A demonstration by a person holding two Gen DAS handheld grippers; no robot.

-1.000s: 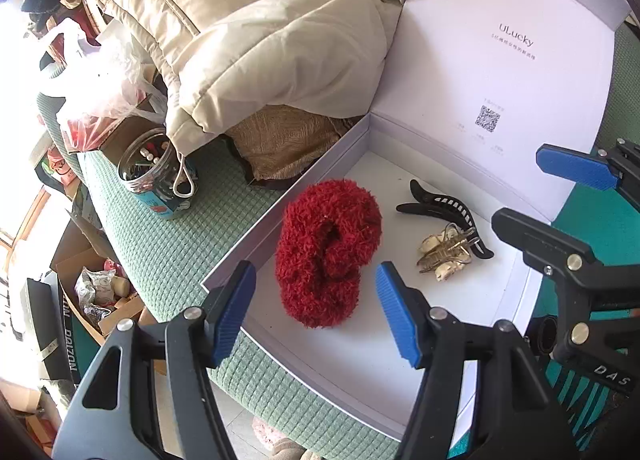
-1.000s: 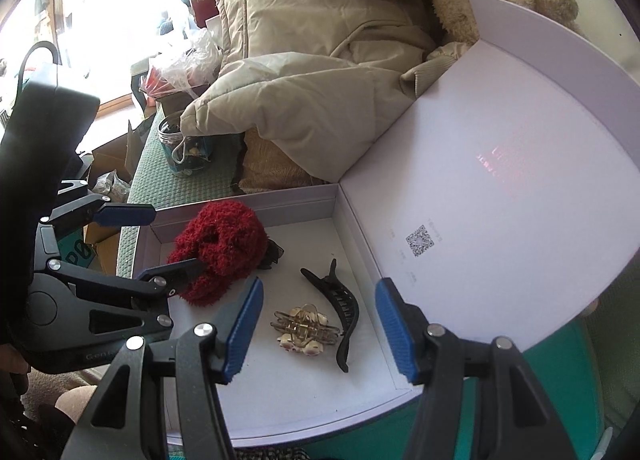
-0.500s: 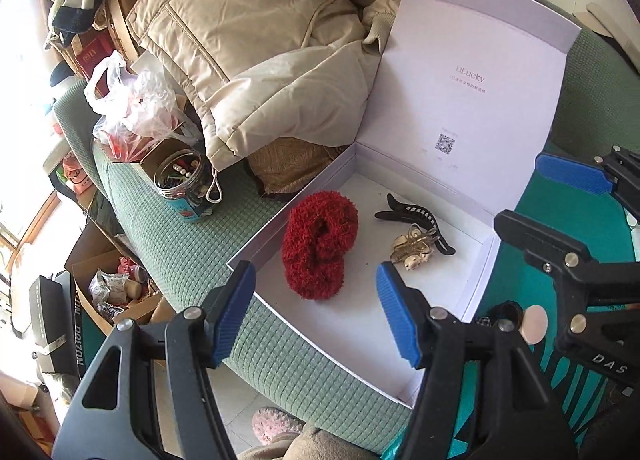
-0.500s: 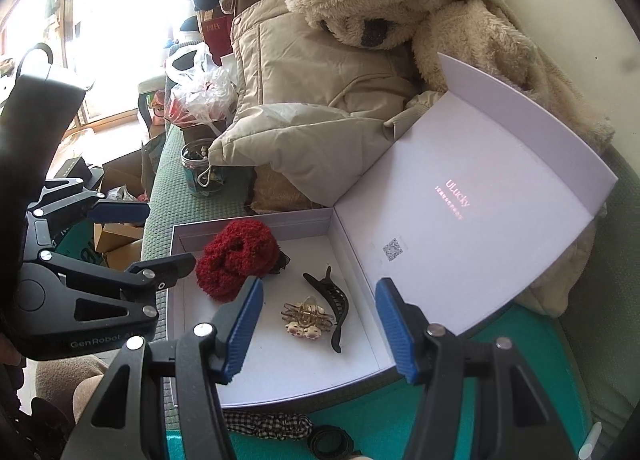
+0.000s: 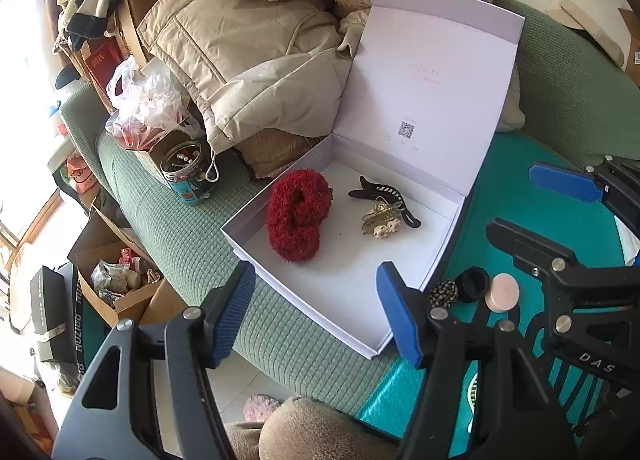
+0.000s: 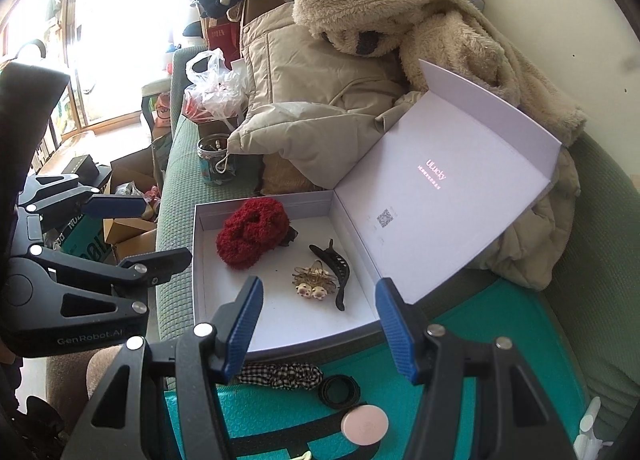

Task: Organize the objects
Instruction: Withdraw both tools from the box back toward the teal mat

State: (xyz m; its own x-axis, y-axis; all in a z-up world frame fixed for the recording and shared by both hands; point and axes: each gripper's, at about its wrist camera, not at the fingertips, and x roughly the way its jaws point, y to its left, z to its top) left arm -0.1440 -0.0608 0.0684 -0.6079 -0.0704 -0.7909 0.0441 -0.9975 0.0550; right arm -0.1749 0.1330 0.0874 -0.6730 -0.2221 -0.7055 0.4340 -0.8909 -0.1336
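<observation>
An open white box [image 5: 344, 300] [image 6: 280, 324] lies on a green sofa with its lid up. In it are a red fluffy scrunchie [image 5: 298, 211] [image 6: 252, 232], a black claw clip [image 5: 384, 197] [image 6: 334, 268] and a gold hair clip [image 5: 380, 219] [image 6: 314, 284]. On the teal mat by the box lie a checkered scrunchie [image 6: 284, 376] [image 5: 444, 294], a black hair band [image 6: 340, 390] [image 5: 474, 284] and a pink round disc [image 6: 364, 424] [image 5: 502, 292]. My left gripper [image 5: 316, 316] and right gripper [image 6: 320, 328] are both open and empty, held back above the box's near edge.
Beige jackets [image 5: 248, 59] and a plush coat [image 6: 400, 27] are piled behind the box. A tin of small items [image 5: 186, 171] and a plastic bag [image 5: 148, 107] sit at the left on the sofa. Cardboard boxes [image 5: 116, 284] stand on the floor beside it.
Both grippers have pulled back and up from the box, so it looks smaller. The mat with the checkered scrunchie, black band and pink disc has come into view.
</observation>
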